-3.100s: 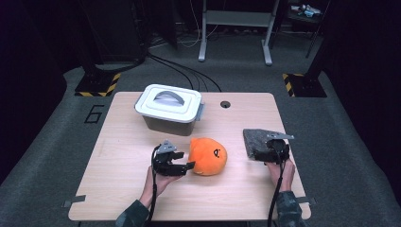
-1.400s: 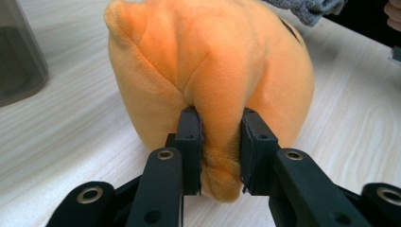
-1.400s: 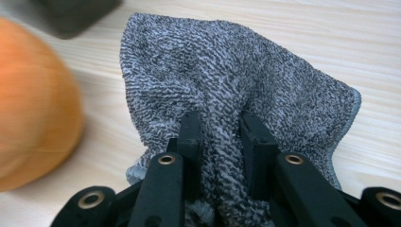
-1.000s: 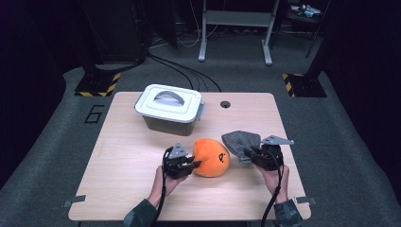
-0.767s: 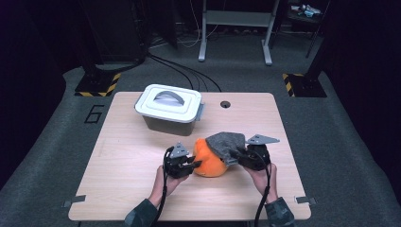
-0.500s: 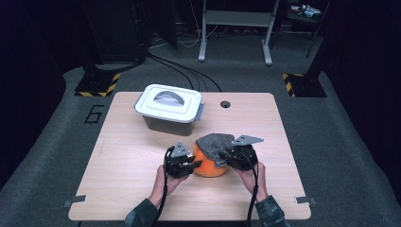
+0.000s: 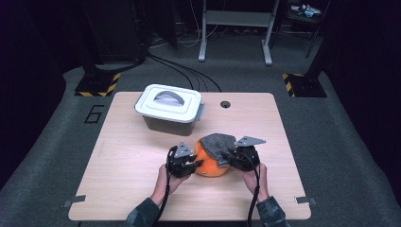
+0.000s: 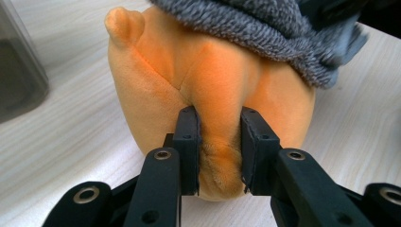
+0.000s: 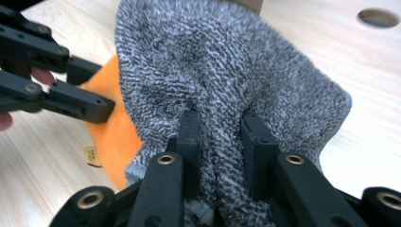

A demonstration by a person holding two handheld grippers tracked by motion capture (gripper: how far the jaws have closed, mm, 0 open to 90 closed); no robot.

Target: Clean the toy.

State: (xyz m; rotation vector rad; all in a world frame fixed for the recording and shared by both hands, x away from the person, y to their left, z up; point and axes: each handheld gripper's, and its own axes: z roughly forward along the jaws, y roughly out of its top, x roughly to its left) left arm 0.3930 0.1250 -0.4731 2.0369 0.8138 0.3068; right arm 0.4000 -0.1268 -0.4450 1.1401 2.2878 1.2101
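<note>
Grey cloth (image 7: pixel 218 144) now over orange plush (image 7: pixel 211 165)

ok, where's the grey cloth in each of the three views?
High view: grey cloth just below centre, draped over the orange plush toy.
Left gripper view: along the top edge, right of centre, lying on the toy.
Right gripper view: across the centre, pinched in the right tool.
Shared landmark: the orange plush toy.

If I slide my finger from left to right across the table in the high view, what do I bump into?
White lidded box → left gripper → orange plush toy → right gripper.
</note>
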